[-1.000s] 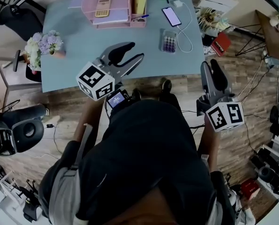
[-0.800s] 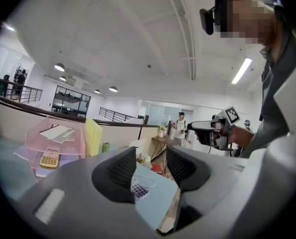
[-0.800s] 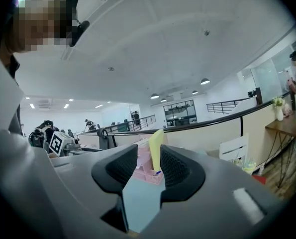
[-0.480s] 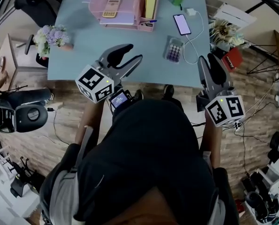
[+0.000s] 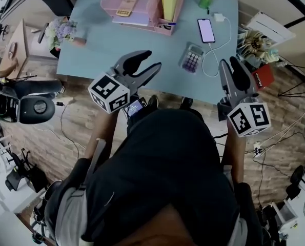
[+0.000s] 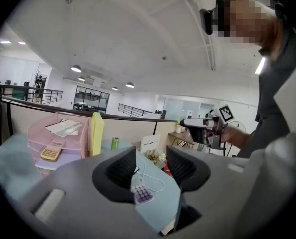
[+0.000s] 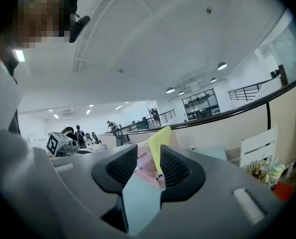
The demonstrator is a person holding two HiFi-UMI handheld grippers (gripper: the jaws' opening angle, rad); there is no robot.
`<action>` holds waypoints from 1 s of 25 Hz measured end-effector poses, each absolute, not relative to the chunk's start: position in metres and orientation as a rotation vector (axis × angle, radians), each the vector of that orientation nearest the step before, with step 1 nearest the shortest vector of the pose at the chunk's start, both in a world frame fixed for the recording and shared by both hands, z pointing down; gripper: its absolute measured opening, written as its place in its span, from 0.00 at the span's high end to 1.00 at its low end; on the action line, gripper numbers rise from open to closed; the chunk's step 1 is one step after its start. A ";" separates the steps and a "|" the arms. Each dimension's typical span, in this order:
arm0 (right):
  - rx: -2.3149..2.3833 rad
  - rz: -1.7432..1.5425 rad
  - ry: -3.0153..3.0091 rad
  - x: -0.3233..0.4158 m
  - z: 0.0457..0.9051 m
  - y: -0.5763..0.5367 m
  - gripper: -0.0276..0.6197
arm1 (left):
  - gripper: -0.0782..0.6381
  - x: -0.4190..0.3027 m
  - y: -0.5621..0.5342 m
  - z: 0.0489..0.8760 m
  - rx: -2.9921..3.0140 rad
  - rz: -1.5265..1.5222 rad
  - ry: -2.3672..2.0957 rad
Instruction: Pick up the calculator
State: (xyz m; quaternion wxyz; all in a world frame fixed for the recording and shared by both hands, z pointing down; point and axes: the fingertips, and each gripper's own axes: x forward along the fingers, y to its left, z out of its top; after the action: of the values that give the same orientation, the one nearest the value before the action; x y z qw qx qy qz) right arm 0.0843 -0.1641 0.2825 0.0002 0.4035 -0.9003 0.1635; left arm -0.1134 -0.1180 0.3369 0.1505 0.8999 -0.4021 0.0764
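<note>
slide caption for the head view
Both open, left gripper and right gripper hover at the desk edge; purple-keyed calculator lies untouched.

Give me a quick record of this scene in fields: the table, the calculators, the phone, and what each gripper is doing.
surface: blue table
calculator: purple keys, flat on the table beside the phone, untouched
second calculator: tan, lying in the pink tray
phone: face up, white cable running from it
left gripper: fingers apart, empty, at the table's near edge
right gripper: fingers apart, empty, by the table's near right corner
</note>
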 end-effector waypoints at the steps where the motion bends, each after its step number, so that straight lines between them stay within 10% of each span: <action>1: 1.254 0.519 -2.834 0.088 0.285 -0.168 0.76 | 0.55 -0.109 -0.119 0.339 2.576 0.223 -1.161; 25: 1.125 0.720 -2.739 0.134 0.370 -0.223 0.76 | 0.55 -0.057 -0.194 0.446 2.368 0.319 -1.150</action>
State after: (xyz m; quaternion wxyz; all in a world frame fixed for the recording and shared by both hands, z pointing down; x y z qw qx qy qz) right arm 0.1342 -0.2227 0.3701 0.0471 0.3689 -0.8978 0.2361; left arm -0.0568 -0.1945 0.4455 0.2425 0.8664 -0.4207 0.1169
